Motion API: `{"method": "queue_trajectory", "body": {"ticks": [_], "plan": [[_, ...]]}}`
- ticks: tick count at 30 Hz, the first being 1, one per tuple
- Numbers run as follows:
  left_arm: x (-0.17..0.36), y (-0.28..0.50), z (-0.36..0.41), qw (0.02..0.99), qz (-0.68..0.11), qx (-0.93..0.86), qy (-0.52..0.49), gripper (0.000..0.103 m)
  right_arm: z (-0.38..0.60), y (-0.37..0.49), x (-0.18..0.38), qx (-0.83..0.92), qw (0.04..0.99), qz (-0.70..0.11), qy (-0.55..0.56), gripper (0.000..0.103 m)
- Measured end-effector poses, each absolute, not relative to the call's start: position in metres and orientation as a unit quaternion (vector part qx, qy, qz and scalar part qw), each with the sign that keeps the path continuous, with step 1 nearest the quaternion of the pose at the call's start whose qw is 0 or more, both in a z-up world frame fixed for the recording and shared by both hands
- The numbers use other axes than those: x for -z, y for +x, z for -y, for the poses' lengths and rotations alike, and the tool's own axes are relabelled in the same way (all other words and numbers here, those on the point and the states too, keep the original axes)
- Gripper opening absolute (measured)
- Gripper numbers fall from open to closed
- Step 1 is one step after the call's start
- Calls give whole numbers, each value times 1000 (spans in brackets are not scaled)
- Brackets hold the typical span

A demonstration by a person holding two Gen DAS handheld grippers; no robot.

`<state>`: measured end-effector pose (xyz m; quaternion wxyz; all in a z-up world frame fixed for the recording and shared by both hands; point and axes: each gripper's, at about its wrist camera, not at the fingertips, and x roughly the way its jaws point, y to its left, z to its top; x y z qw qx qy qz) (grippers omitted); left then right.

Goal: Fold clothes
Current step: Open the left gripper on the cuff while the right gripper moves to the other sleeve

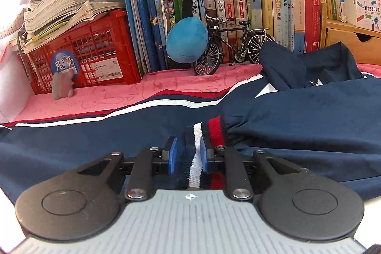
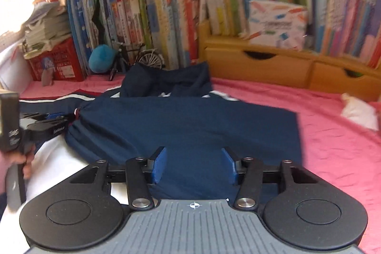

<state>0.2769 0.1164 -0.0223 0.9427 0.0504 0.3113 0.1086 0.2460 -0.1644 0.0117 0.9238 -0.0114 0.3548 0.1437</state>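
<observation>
Left gripper (image 1: 188, 154) pinches my jacket's striped cuff (image 1: 204, 135) to anchor the sleeve, while right gripper (image 2: 194, 164) hangs half-open, empty, over the navy jacket (image 2: 190, 120).

Right gripper (image 2: 194, 164), blue pads apart, hangs over folded navy blue jacket (image 2: 190, 125) lying on pink bedspread (image 2: 333, 154); nothing between pads. Far left, a hand (image 2: 20, 162) holds black left gripper (image 2: 51, 119) at jacket's striped edge. Blurred bookshelf (image 2: 166, 16), red plastic crate (image 2: 59, 63), wooden drawers (image 2: 262, 66) behind.
</observation>
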Motion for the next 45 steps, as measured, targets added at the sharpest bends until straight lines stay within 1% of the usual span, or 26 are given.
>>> {"method": "queue_trajectory", "body": {"ticks": [4, 7, 9, 10, 11, 12, 14, 15, 16, 18, 20, 23, 25, 28, 30, 34, 37, 38, 39, 40, 41, 42, 44, 45], "plan": [[22, 277, -118, 943, -311, -110, 46, 23, 132, 256, 23, -111, 916, -381, -61, 45], [21, 276, -126, 944, -311, -105, 21, 26, 160, 242, 37, -78, 928, -353, -91, 46], [20, 275, -132, 945, -312, -102, 0, 31, 196, 239, 39, -20, 933, -346, -100, 46], [20, 275, -135, 945, -312, -101, -9, 32, 215, 239, 39, 9, 934, -343, -101, 46], [20, 275, -136, 945, -312, -100, -11, 32, 234, 240, 40, 39, 934, -340, -102, 56], [20, 275, -136, 945, -312, -100, -14, 32, 248, 244, 40, 80, 927, -349, -110, 57], [20, 275, -137, 945, -312, -98, -18, 33, 277, 253, 39, 163, 907, -366, -127, 52], [20, 275, -138, 945, -312, -98, -20, 32, 284, 257, 36, 184, 897, -382, -126, 45], [20, 275, -137, 945, -312, -99, -18, 32, 286, 259, 29, 183, 898, -384, -109, 45], [21, 275, -137, 945, -312, -100, -15, 33, 277, 260, 11, 143, 919, -362, -56, 45], [21, 275, -136, 945, -312, -100, -13, 33, 249, 269, -1, 96, 936, -340, -14, 48], [21, 275, -136, 944, -313, -101, -13, 33, 193, 294, -3, -29, 937, -346, 37, 51], [21, 276, -137, 944, -313, -103, -13, 35, 155, 307, 5, -91, 928, -357, 57, 51], [22, 275, -138, 943, -313, -107, -17, 38, 99, 321, 20, -142, 918, -369, 27, 51], [22, 275, -141, 943, -314, -104, -27, 40, 85, 330, 31, -133, 917, -375, -7, 51], [23, 275, -148, 943, -315, -101, -49, 42, 113, 341, 36, -110, 921, -373, -21, 54], [23, 274, -150, 942, -315, -99, -57, 43, 154, 349, 40, -18, 929, -367, -47, 56], [23, 274, -150, 942, -315, -100, -57, 44, 176, 350, 43, 11, 929, -367, -43, 67], [23, 274, -150, 942, -315, -100, -56, 44, 197, 354, 45, 35, 927, -371, -27, 74], [23, 274, -150, 942, -315, -100, -55, 44, 219, 358, 46, 53, 925, -376, -6, 75], [24, 274, -150, 942, -315, -99, -57, 44, 241, 363, 48, 81, 920, -382, 16, 77], [24, 274, -150, 942, -315, -99, -58, 44, 251, 364, 47, 119, 916, -384, 15, 80], [24, 274, -151, 942, -315, -99, -59, 44, 271, 367, 44, 193, 902, -386, 10, 79], [23, 274, -151, 942, -315, -99, -59, 44, 263, 366, 41, 221, 896, -382, -49, 71]]}}
